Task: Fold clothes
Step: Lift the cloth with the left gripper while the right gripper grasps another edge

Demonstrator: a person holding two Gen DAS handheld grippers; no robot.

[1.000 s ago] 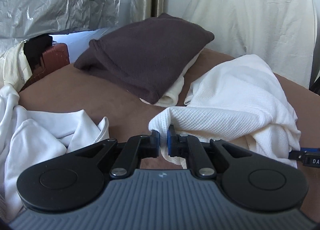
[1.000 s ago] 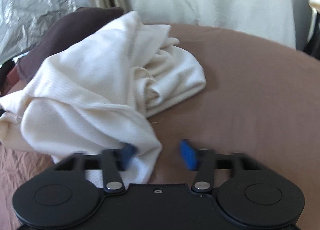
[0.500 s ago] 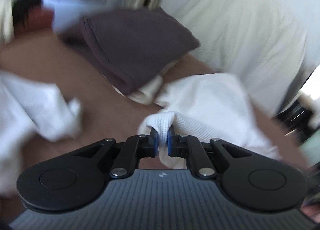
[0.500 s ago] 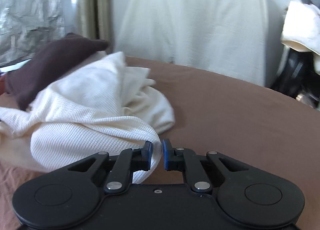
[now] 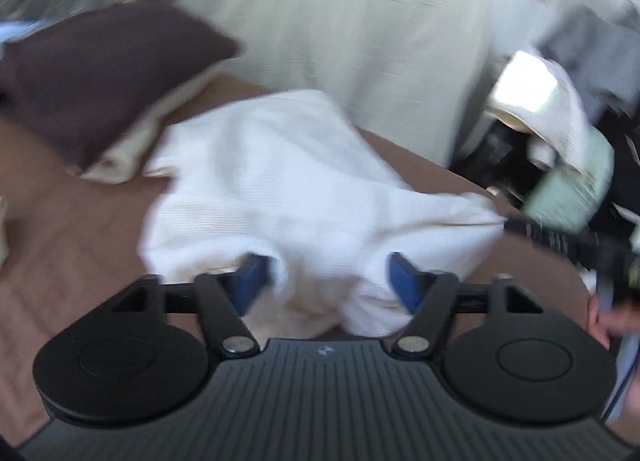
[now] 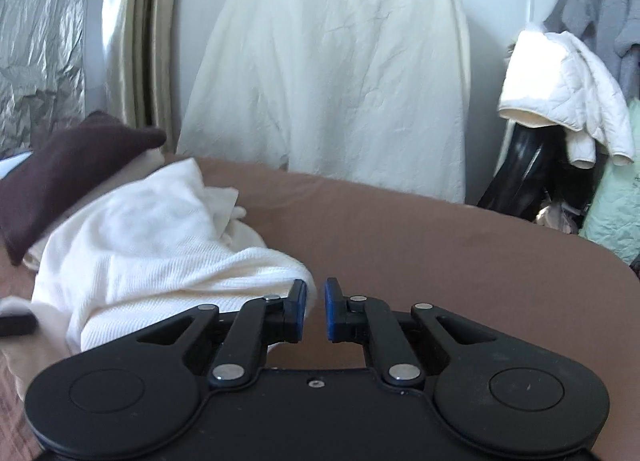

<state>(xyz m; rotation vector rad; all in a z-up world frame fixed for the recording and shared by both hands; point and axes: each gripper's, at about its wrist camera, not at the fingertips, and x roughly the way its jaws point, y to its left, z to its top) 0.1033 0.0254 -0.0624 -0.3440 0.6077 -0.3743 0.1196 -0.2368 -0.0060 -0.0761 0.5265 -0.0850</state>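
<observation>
Left wrist view, blurred: left gripper [image 5: 326, 279] hovering low over the brown bed [image 5: 68, 245], jaws opening and standing wide, blue pads [image 5: 250, 281] clear of the cloth. White waffle-knit garment [image 5: 288, 189] lying crumpled on the bed, a fold of it bulging up between the spread jaws without being pinched. Far corner of the garment being pulled out to the right by the right gripper [image 5: 560, 239], only its dark tip showing at the edge. Dark brown folded cloth [image 5: 100, 77] sitting on a cream one [image 5: 132, 141] behind the garment, towards the left.

Right wrist view, sharper: right gripper [image 6: 316, 311] raised above the bed [image 6: 440, 245], jaws pressed nearly together and pinching the garment's [image 6: 160, 253] edge, the knit draping away to the left from the left pad. Bulk of the garment resting on the bed at left, touching the dark brown folded cloth [image 6: 68, 173]. Cream sheet [image 6: 340, 81] hanging against the wall behind the bed; white quilted jacket [image 6: 560, 89] hanging at right.
</observation>
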